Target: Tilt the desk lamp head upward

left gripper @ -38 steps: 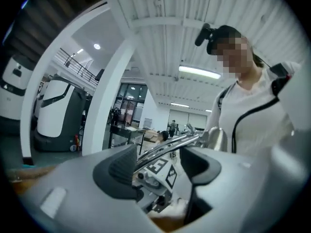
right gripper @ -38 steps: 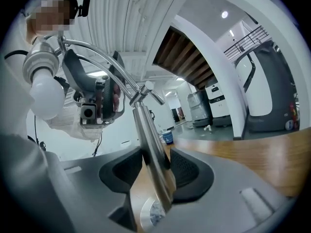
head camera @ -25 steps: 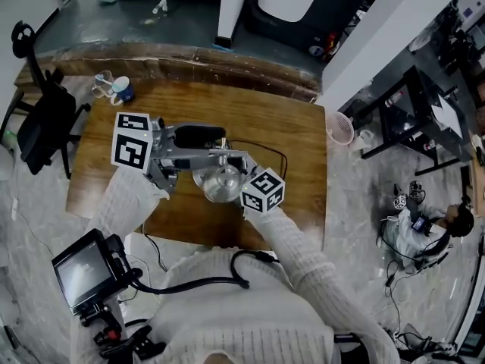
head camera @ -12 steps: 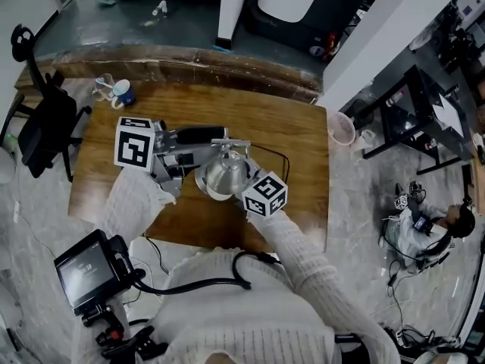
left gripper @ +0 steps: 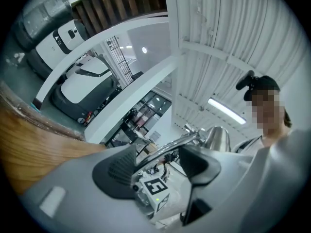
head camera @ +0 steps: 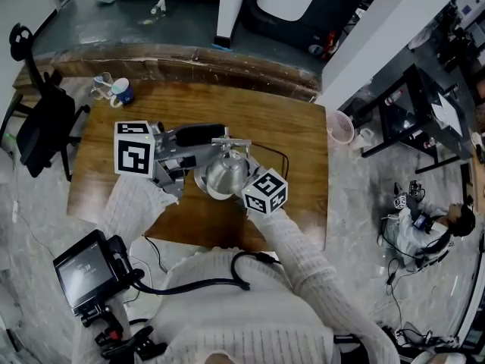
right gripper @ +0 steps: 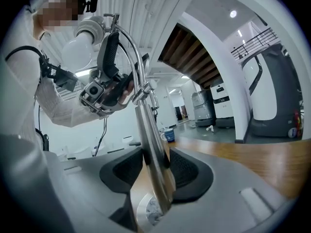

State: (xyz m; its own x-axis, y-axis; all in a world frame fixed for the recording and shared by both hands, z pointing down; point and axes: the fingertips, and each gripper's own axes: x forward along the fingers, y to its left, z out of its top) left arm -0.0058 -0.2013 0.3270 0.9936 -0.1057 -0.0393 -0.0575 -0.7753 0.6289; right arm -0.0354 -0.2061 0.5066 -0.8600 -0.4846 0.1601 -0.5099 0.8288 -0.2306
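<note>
A desk lamp with a silver head stands mid-table on the wooden table. My left gripper reaches in level from the left. In the left gripper view its jaws have just been closing a little. They still stand wide as the left gripper, with the lamp's thin upper arm running slantwise across the gap toward the lamp head. The pads do not pinch it. My right gripper is shut on the lamp's upright pole. Above it are the lamp head and the left gripper.
A blue and white mug sits at the table's back left corner. A black office chair stands off the left edge, a pale bin off the right edge. The lamp's cable loops behind the lamp.
The lamp head has tipped, and it now shows its silver outer side instead of its round top. My left gripper turned slightly. Both hands stayed where they were.
</note>
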